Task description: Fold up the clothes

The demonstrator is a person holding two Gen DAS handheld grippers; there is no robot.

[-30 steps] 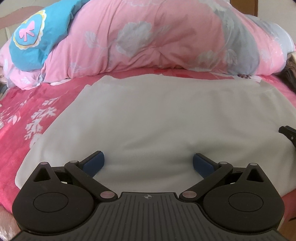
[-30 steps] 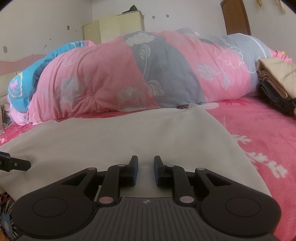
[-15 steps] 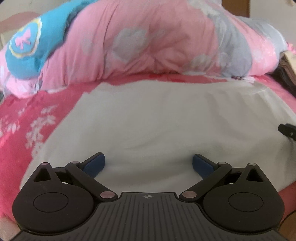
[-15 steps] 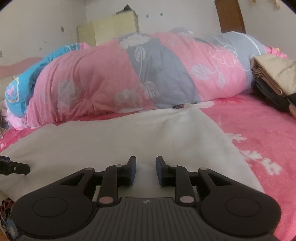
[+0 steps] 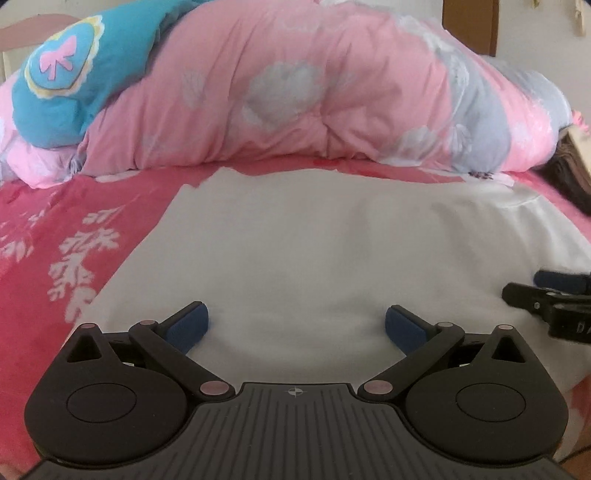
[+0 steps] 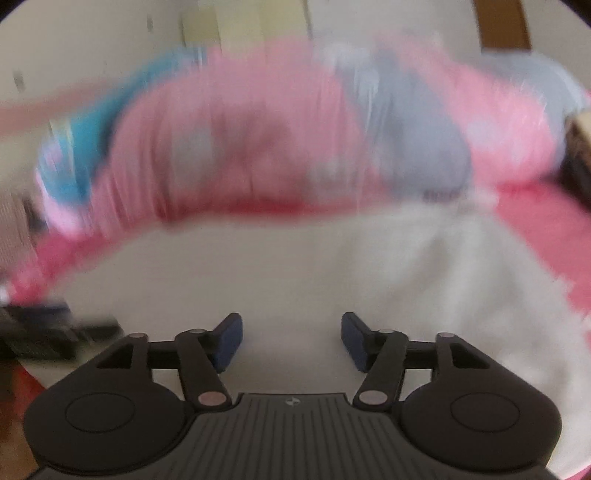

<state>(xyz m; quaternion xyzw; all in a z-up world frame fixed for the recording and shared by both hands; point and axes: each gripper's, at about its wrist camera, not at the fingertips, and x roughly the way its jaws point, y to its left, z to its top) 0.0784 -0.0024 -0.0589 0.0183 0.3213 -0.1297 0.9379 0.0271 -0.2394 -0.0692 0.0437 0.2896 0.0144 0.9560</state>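
A white garment [image 5: 314, 251] lies spread flat on the pink bed sheet [image 5: 74, 236]. My left gripper [image 5: 295, 325] hovers over its near edge with jaws wide open and only cloth beneath them. The right gripper [image 5: 546, 299] shows at the right edge of the left wrist view, over the garment's right side. In the blurred right wrist view the right gripper [image 6: 291, 341] has its jaws opening, blue pads apart, nothing pinched between them, and the white garment [image 6: 295, 269] below. The left gripper [image 6: 55, 332] is a dark blur at the left edge there.
A rolled pink, grey and blue quilt [image 5: 314, 96] lies across the far side of the bed. Folded brown and beige clothes [image 5: 569, 173] are stacked at the far right. A pale cabinet [image 6: 251, 22] and a brown door [image 6: 502, 22] stand against the back wall.
The right gripper's jaws went from nearly closed to well apart, and it moved fast, blurring its view. In the left view the right gripper reaches further in. The left gripper shifted a little along the garment.
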